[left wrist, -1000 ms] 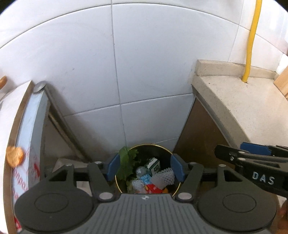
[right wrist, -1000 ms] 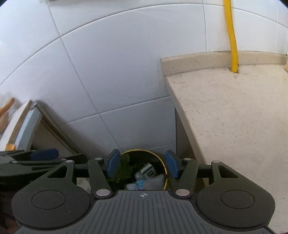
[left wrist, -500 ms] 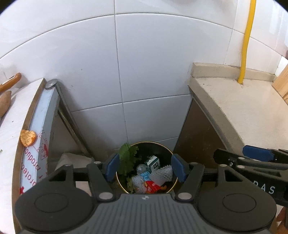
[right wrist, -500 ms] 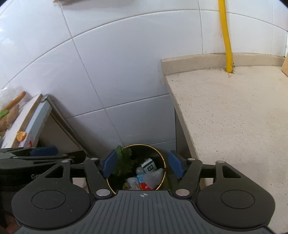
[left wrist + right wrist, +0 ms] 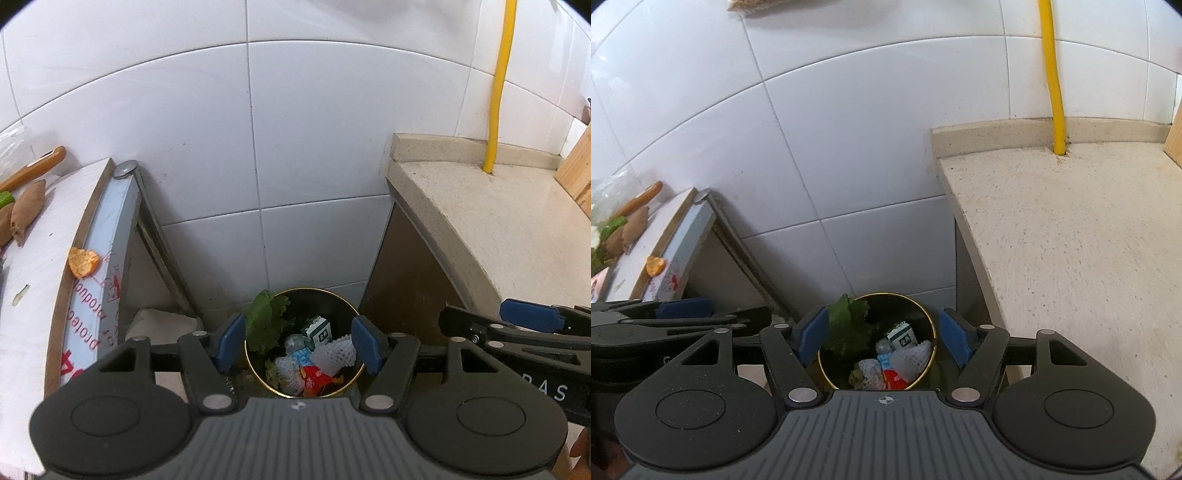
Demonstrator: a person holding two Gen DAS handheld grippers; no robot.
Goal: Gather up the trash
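White table left, trash bin on the floor below both claws. Left claw and right claw both open, holding nothing. Next likely the orange peel at the table edge: approach from above, pinch gently.

Standing upright on the floor at the foot of the white tiled wall: a round dark trash bin with a thin gold rim, mouth open. Lying heaped inside: a green leaf leaning over the left rim, a small dark-and-white carton, white foam fruit netting, a red wrapper, a blue-and-white scrap. Sitting at the white worktop's right edge, well apart from the bin: an orange peel.
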